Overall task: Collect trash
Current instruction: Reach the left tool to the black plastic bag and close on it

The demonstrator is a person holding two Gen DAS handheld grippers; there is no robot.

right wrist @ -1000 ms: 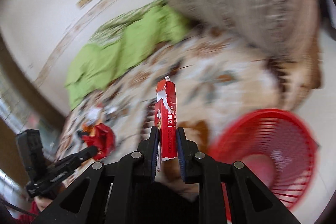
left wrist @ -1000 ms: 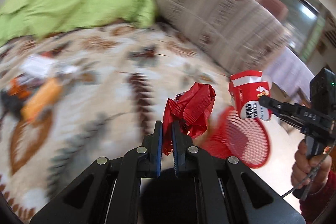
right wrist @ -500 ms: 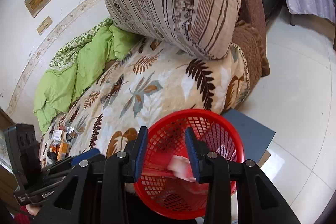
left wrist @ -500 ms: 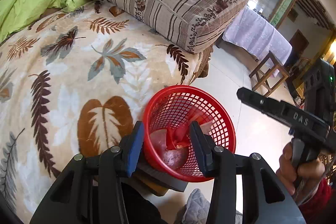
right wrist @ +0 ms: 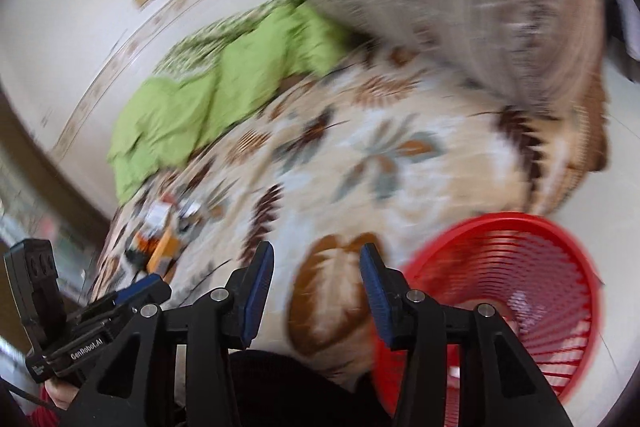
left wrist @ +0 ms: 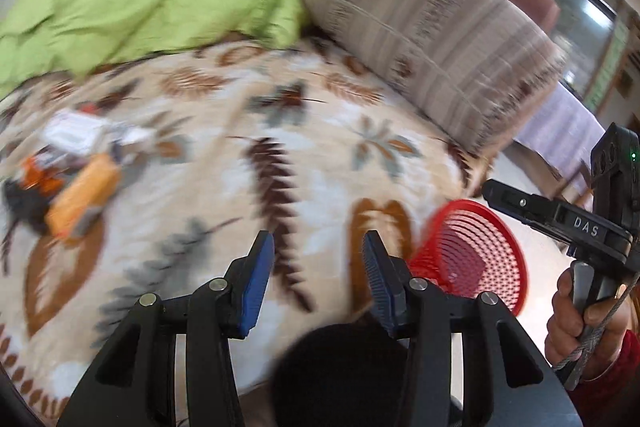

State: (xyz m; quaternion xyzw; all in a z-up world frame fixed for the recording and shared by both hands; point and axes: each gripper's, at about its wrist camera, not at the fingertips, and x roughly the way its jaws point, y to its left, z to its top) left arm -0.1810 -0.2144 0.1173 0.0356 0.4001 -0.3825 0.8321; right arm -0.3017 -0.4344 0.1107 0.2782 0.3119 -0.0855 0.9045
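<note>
My left gripper (left wrist: 318, 239) stands open with nothing between its blue pads, over the leaf-patterned bedspread (left wrist: 320, 163). The jaws of my right gripper (right wrist: 316, 250) are opening and hold nothing. The red mesh basket (left wrist: 476, 259) sits beside the bed, low on the right; in the right wrist view the basket (right wrist: 508, 287) shows pale trash at its bottom. A blurred pile of trash (left wrist: 76, 167), orange, white and black, lies on the bed at the far left; the pile (right wrist: 160, 231) lies left of centre in the right wrist view. A hand holds the right gripper (left wrist: 490, 191) at the right edge.
A big striped pillow (left wrist: 432, 59) lies at the head of the bed and a green quilt (left wrist: 140, 11) is bunched along the far side. Pale tiled floor (right wrist: 616, 131) runs to the right of the bed. Both views are smeared by motion.
Both grippers opened over the basket, dropping the red wrapper and the red-and-white carton into it. Both have since swung back left over the bed, empty.
</note>
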